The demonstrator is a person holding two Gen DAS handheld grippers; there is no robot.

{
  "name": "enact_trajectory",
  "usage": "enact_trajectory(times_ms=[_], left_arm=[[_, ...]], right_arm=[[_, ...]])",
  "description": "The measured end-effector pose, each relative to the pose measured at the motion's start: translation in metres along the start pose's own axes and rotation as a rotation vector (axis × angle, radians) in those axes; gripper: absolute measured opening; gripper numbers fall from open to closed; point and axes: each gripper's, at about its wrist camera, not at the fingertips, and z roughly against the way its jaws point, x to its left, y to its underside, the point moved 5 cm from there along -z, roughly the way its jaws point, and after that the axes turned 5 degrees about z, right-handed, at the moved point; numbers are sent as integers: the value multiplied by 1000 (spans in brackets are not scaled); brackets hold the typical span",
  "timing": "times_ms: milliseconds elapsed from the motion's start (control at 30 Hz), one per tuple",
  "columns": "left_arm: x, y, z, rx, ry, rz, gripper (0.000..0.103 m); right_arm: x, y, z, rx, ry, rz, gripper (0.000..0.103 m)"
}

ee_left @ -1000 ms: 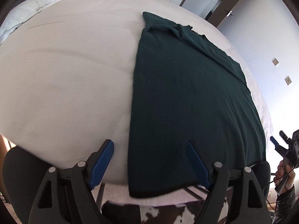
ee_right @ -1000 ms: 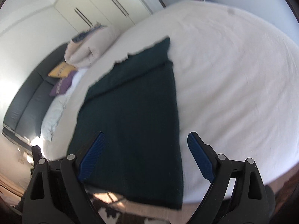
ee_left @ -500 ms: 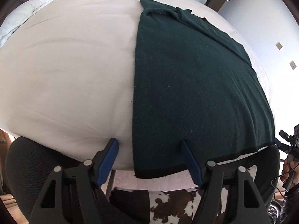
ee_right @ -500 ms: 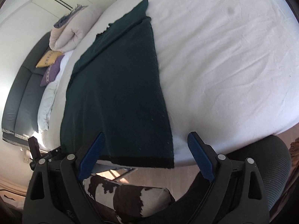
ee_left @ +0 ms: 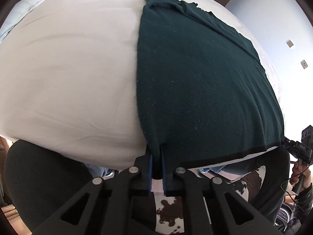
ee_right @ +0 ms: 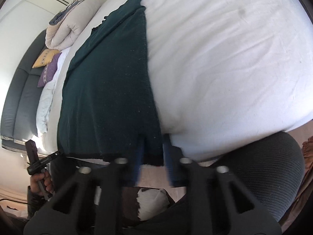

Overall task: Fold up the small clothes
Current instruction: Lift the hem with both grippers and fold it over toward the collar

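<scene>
A dark green knit garment [ee_left: 195,82] lies flat on the white bed [ee_left: 68,68], its black-trimmed hem hanging over the near edge. My left gripper [ee_left: 156,156] is shut on the garment's near left hem corner. In the right wrist view the same garment [ee_right: 109,90] shows with my right gripper [ee_right: 152,156] around its near right hem corner; the blue fingers [ee_right: 138,156] are blurred and stand a little apart, with the cloth between them. The right gripper also shows at the right edge of the left wrist view [ee_left: 293,146].
A black mesh chair back [ee_left: 39,176] stands by the near bed edge, also in the right wrist view [ee_right: 264,176]. A cowhide rug [ee_left: 170,211] lies below. A rolled duvet [ee_right: 72,25], cushions [ee_right: 47,66] and a grey headboard [ee_right: 17,101] are at the far left.
Both grippers moved down and in to the hem corners. The left one went from open to shut on the cloth; the right one narrowed around the other corner.
</scene>
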Motion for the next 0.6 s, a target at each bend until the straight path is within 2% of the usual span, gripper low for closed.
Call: enact_trajectory(times_ms=[33, 233, 433, 600], left_arm=[[0, 0, 2, -4, 1, 1, 6], [-1, -6, 18, -41, 46, 44, 6], [3, -26, 52, -123, 187, 147, 5], [-11, -55, 73, -198, 274, 177, 5]], right_arm=[[2, 1, 1, -3, -1, 8, 9], [18, -6, 15, -47, -57, 43, 8], [39, -25, 38, -116, -142, 37, 8], [64, -50, 51, -171, -199, 57, 8]])
